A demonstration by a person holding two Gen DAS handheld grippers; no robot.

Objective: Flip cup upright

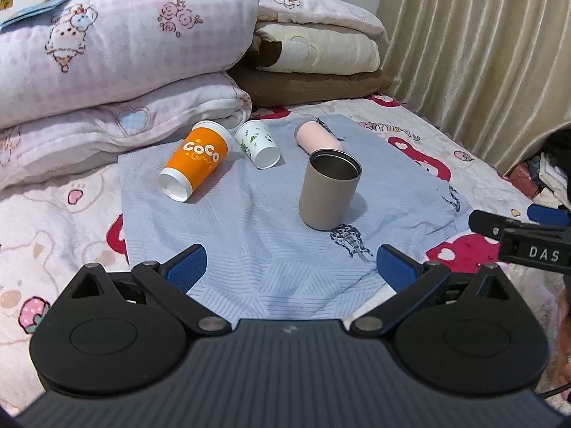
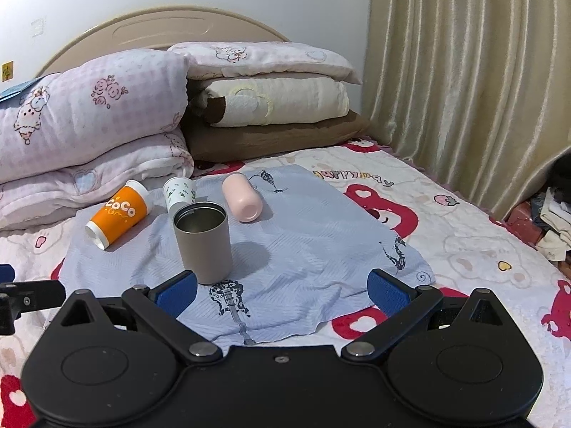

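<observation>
A grey metal cup [image 1: 330, 189] [image 2: 203, 240] stands upright, mouth up, on a light blue cloth [image 1: 249, 242] [image 2: 303, 249]. An orange "CoCo" paper cup [image 1: 194, 162] [image 2: 117, 215] lies on its side at the cloth's left. A small white leaf-print paper cup [image 1: 257, 143] [image 2: 178, 194] lies on its side behind. A pink cup [image 1: 317, 135] [image 2: 242, 198] lies on its side at the back. My left gripper [image 1: 291, 267] is open and empty, in front of the grey cup. My right gripper [image 2: 282, 289] is open and empty, just right of the grey cup.
Folded pink quilts [image 1: 107, 71] [image 2: 89, 125] and stacked pillows [image 1: 314, 50] [image 2: 274, 107] fill the bed's head end. A beige curtain [image 1: 481, 53] [image 2: 464, 89] hangs along the right. Clothes [image 2: 549, 221] are piled at the far right. The right gripper's body [image 1: 528, 242] shows at the left wrist view's right edge.
</observation>
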